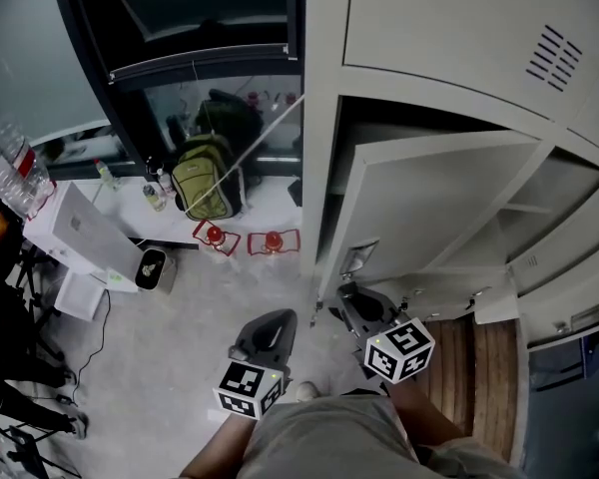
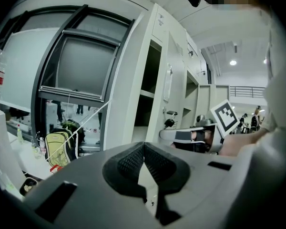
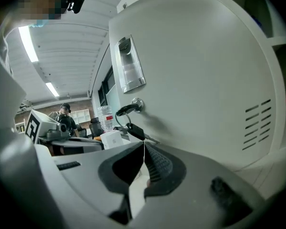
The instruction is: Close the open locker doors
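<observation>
Plainly left tongs (image 2: 143, 144), right tongs (image 3: 144, 144) pinched together, empty — latter seemingly against locker door (image 3: 195, 70).

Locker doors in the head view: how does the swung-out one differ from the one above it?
The lower door stands swung open, baring its dark compartment; the upper door sits shut, flush with the frame. The lower door has a key hanging in its lock, close to the right claw; no key shows on the upper door. Both are pale grey with vent slots.

Off-white locker door (image 1: 429, 208); green backpack (image 1: 202, 178); floor (image 1: 170, 337) seemingly speckled grey.
</observation>
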The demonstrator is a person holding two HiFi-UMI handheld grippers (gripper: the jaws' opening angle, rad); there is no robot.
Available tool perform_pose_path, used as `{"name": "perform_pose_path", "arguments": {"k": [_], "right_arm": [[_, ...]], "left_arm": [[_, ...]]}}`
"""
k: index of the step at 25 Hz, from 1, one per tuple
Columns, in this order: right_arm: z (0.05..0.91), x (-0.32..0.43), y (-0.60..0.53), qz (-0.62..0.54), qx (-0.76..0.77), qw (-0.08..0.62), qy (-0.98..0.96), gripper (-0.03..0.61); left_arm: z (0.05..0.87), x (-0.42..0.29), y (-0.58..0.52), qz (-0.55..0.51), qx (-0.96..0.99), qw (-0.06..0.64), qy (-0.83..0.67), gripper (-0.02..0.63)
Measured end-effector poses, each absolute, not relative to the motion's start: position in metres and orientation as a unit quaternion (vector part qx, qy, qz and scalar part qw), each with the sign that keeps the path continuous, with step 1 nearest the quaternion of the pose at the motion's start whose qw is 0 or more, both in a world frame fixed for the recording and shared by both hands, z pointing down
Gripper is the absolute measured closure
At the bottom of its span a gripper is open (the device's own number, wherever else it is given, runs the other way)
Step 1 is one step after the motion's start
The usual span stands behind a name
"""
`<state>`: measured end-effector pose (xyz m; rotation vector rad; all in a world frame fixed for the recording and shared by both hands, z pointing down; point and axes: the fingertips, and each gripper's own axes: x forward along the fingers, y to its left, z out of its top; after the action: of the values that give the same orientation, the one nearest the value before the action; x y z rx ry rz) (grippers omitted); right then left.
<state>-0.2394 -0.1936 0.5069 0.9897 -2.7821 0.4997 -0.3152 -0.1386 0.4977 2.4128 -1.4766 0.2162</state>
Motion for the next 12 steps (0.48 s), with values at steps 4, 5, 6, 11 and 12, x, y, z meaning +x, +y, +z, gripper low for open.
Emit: {"name": "perform_pose_path", "arguments": {"k": [4,5,6,11,12], "right_arm": [[0.508,-0.242,-0.203,0.164,0.330,0.074,-0.927,0.549],[0.508,-0.242,-0.205,0.164,0.330,0.074,-0.927,0.551],[0.508,-0.242,-0.207,0.164,0.331,0.074,-0.926,0.551],[0.508,-0.245,-0.217,0.158,0.329,0.076,-0.928,0.551],[0.508,-0.246,-0.220,0.158,0.330,0.077,-0.928,0.551]], "left_arm": [[0.501,-0.320,-0.142,0.076,0.839,0.155,-0.516,0.597],[0.501,-0.321,-0.143,0.076,0.839,0.155,-0.517,0.597],[0.501,-0.322,-0.144,0.076,0.838,0.155,-0.517,0.597],[0.502,-0.325,-0.150,0.075,0.838,0.156,-0.517,0.597],[0.503,-0.325,-0.151,0.076,0.838,0.156,-0.516,0.597]]}}
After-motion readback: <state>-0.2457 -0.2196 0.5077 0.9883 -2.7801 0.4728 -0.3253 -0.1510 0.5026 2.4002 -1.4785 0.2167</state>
